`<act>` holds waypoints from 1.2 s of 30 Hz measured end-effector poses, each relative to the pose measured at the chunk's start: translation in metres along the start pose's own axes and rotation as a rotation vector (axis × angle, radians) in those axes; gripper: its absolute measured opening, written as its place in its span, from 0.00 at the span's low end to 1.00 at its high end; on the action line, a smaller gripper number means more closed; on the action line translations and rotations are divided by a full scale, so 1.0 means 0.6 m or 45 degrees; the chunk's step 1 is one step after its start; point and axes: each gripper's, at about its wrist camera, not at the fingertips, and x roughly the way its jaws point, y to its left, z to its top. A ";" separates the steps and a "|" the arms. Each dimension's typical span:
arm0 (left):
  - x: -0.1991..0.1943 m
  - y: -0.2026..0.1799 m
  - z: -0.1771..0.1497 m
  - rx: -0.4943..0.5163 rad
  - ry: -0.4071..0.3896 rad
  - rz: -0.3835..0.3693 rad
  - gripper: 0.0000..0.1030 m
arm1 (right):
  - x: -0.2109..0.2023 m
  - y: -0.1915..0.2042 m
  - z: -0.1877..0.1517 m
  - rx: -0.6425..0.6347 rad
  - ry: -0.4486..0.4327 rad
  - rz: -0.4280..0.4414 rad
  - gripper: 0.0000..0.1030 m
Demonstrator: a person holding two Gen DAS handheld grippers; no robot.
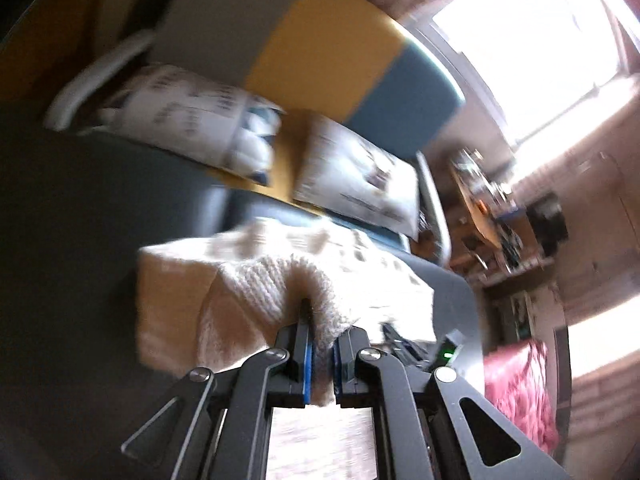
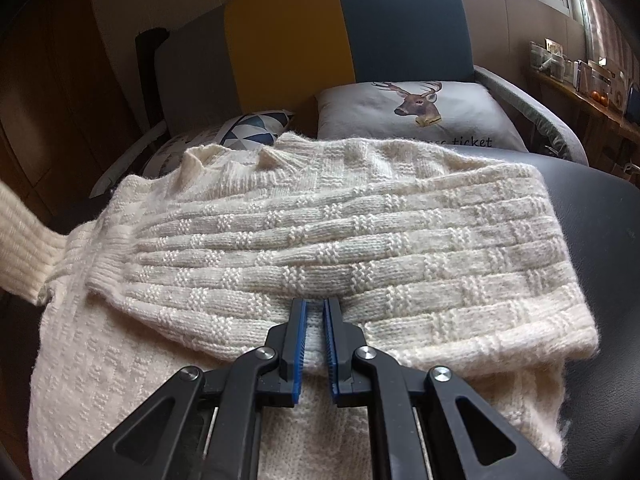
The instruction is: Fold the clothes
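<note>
Left wrist view: the left gripper (image 1: 322,354) jaws pinch the cream sweater's (image 1: 256,280) ribbed cuff, lifted. Right wrist view: the right gripper (image 2: 315,344) jaws pinch the sweater mid-sofa (image 2: 600,216). Lay the sleeve flat, square.

Left gripper (image 1: 322,344): jaws clamped on a knit fold, view tilted, blurred. Right gripper (image 2: 315,344): jaws nearly closed, low and level, pinching fabric.

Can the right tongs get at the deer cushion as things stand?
Probably not cleanly. The right tongs look closed on a fold of the cream sweater, which lies between them and the deer cushion behind it; they'd have to release and reach over.
</note>
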 end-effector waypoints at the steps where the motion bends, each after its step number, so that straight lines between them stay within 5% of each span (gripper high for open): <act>1: 0.018 -0.023 -0.001 0.019 0.015 -0.016 0.07 | 0.000 -0.001 0.000 0.004 0.000 0.005 0.08; 10: 0.225 -0.139 0.004 0.091 0.155 -0.005 0.07 | 0.000 -0.008 -0.002 0.028 -0.003 0.029 0.08; 23: 0.408 -0.128 -0.023 0.048 0.243 0.047 0.09 | 0.004 -0.013 -0.002 0.063 -0.006 0.061 0.08; 25: 0.429 -0.132 -0.029 0.048 0.277 0.017 0.21 | 0.004 -0.014 -0.002 0.070 -0.007 0.067 0.08; 27: 0.443 -0.136 -0.037 0.026 0.304 -0.066 0.61 | 0.004 -0.014 -0.002 0.075 -0.007 0.071 0.08; 28: 0.442 -0.137 -0.042 0.008 0.294 -0.122 0.67 | 0.004 -0.014 -0.002 0.075 -0.007 0.071 0.08; 31: 0.414 -0.139 -0.052 0.003 0.223 -0.251 0.72 | 0.004 -0.013 -0.002 0.078 -0.007 0.073 0.08; 36: 0.333 -0.088 -0.078 0.048 0.058 -0.264 0.80 | 0.003 -0.014 -0.002 0.086 -0.006 0.080 0.08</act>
